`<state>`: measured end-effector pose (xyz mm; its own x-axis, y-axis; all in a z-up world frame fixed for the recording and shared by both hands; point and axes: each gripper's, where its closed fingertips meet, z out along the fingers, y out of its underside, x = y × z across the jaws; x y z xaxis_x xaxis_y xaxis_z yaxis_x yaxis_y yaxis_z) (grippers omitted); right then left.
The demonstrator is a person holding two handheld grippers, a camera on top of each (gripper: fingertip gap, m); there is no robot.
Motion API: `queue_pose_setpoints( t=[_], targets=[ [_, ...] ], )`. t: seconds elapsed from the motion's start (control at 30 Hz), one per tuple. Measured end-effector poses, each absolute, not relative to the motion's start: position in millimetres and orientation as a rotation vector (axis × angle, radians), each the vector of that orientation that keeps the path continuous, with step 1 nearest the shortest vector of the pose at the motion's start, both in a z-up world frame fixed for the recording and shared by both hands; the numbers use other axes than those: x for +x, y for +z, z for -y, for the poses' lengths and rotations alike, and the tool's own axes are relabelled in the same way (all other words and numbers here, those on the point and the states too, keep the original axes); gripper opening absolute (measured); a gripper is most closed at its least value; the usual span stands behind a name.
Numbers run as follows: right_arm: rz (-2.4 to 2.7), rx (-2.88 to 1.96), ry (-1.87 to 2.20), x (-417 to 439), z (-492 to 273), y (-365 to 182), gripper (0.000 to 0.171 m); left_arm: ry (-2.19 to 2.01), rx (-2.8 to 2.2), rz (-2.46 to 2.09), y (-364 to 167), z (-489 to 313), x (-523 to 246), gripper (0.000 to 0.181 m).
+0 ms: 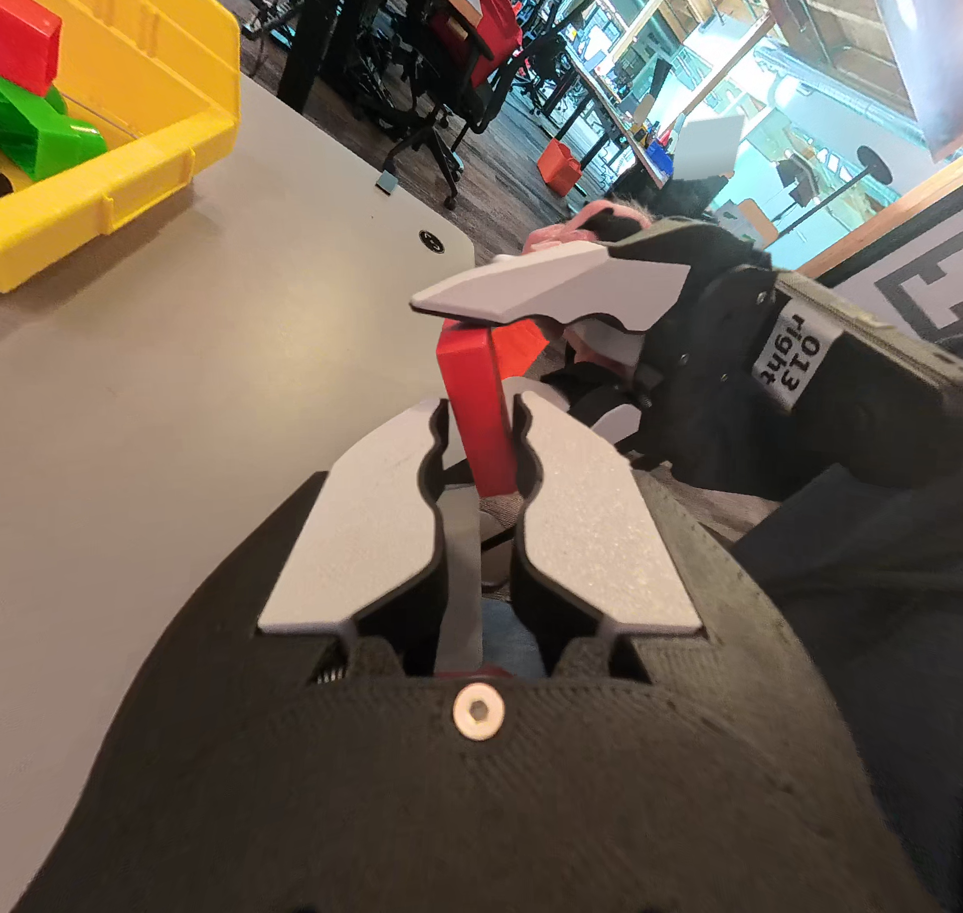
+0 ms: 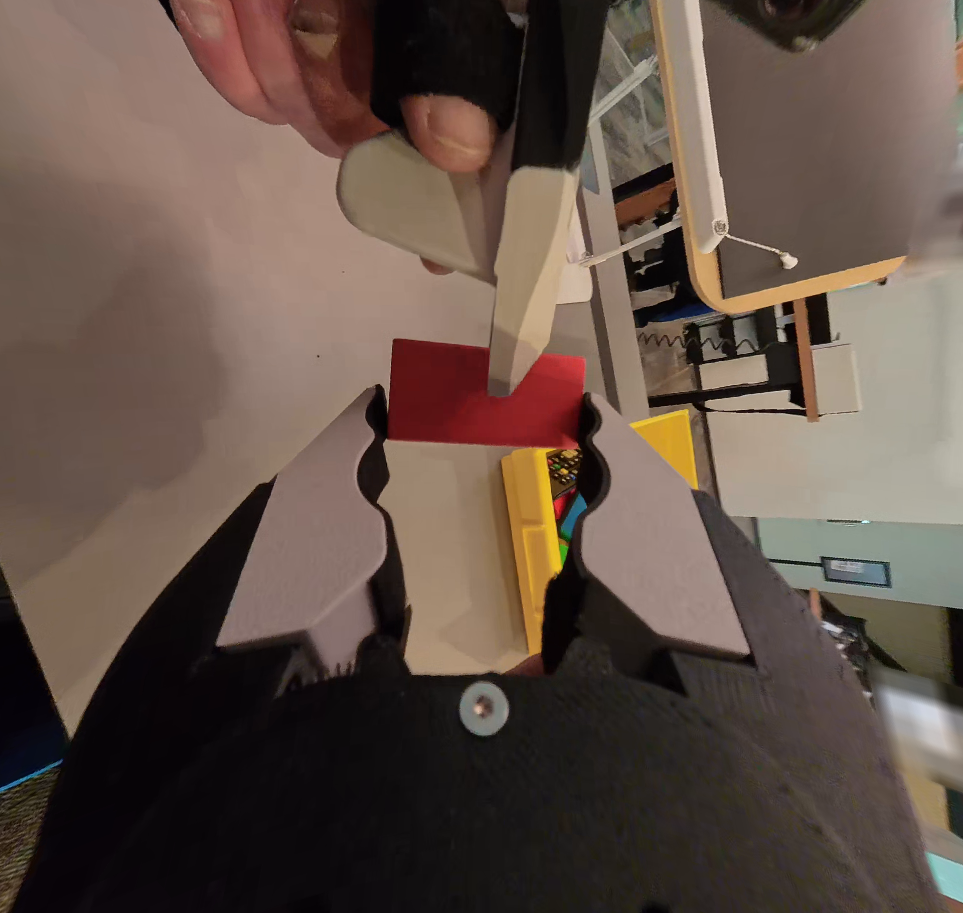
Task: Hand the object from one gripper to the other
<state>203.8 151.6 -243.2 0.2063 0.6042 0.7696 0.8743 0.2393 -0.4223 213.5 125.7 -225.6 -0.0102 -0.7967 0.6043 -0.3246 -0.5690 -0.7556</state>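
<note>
Your right tool (image 1: 469, 361) bears a white label at the frame's right. Both tools grip the red block (image 1: 477, 419): your left tool (image 1: 479, 419) narrow on its thin faces, the right wider across it.

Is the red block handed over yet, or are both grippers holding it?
Done: the red block is off the table, out of the yellow bin. In hand: the left gripper and the right gripper each close on it, one on its thin sides, one across its width. Left: one must let go.
</note>
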Motion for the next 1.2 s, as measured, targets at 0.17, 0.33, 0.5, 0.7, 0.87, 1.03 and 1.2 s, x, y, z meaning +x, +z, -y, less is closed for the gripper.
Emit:
queue_pose_setpoints(
  t=[0.17,0.33,0.5,0.7,0.87,1.03,1.2],
  targets=[
    [1.485,-1.509,-0.260,207,-152,-246,0.071,-1.386,-1.798,-1.250,-229,-130,208,0.042],
    [1.466,-1.517,-0.270,211,-156,-241,0.071,-1.025,-1.620,-1.408,-230,-134,201,0.059],
    [1.493,-1.528,-0.262,210,-153,-246,0.071,-0.543,-1.363,-1.559,-223,-147,197,0.083],
    [1.527,-1.554,-0.265,206,-151,-251,0.071,-0.224,-1.217,-1.740,-231,-149,204,0.087],
    [1.536,-1.549,-0.276,205,-150,-251,0.070,-0.118,-1.139,-1.870,-242,-142,209,0.074],
    [1.547,-1.550,-0.246,204,-147,-253,0.071,-0.166,-1.127,-1.874,-244,-138,210,0.067],
    [1.558,-1.546,-0.206,203,-145,-252,0.071,-0.201,-1.146,-1.874,-244,-136,209,0.067]
  ],
)
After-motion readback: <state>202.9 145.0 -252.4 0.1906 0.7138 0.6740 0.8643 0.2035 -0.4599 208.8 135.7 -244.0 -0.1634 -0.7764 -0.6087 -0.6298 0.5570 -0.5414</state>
